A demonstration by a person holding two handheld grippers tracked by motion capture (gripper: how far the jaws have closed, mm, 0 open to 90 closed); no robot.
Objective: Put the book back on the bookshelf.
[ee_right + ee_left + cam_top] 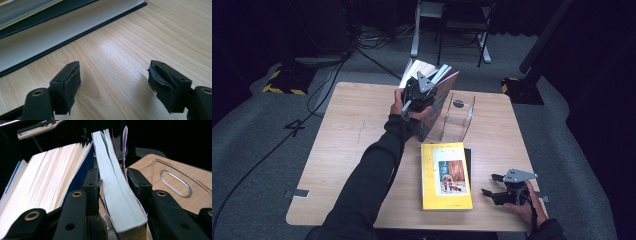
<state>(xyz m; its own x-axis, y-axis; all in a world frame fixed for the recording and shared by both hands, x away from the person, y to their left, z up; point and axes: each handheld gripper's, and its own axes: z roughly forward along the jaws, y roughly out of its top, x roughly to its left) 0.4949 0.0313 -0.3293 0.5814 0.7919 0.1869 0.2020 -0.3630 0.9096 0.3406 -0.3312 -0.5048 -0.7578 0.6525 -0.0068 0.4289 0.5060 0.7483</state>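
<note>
Two grippers at work over a wooden table [357, 140], one in each of the person's hands.

Left gripper [112, 178]: raised at the far side of the table, just left of the clear stand [458, 116]. Jaws clamped on a pale-edged book [117, 202], one pad against the page block, the other against the thin purple-edged cover. Book held on end and tilted, fore-edge toward the gripper's camera, lower corner down near the tabletop just beside the stand. More books [50, 182] hard against it on the side away from the stand, pages fanned loosely, a blue cover next to the jaw. From the left gripper view, the stand's flat clear plate with its long oval slot seen just past the other jaw, wood grain visible through it. Impossible to tell whether the gripped book touches the stand itself.

Right gripper [113, 75]: low on the near right part of the table, well apart from the stand and on the person's side of it. Jaws wide apart, nothing between the pads, bare wood under and ahead of them. Hand resting at the table's near edge.

Yellow book [446, 176]: lying flat, face up, nearer the person than the stand, between the two forearms. Stacked on a dark-covered book [50, 35], white page block toward the right gripper and near it, not touching.
</note>
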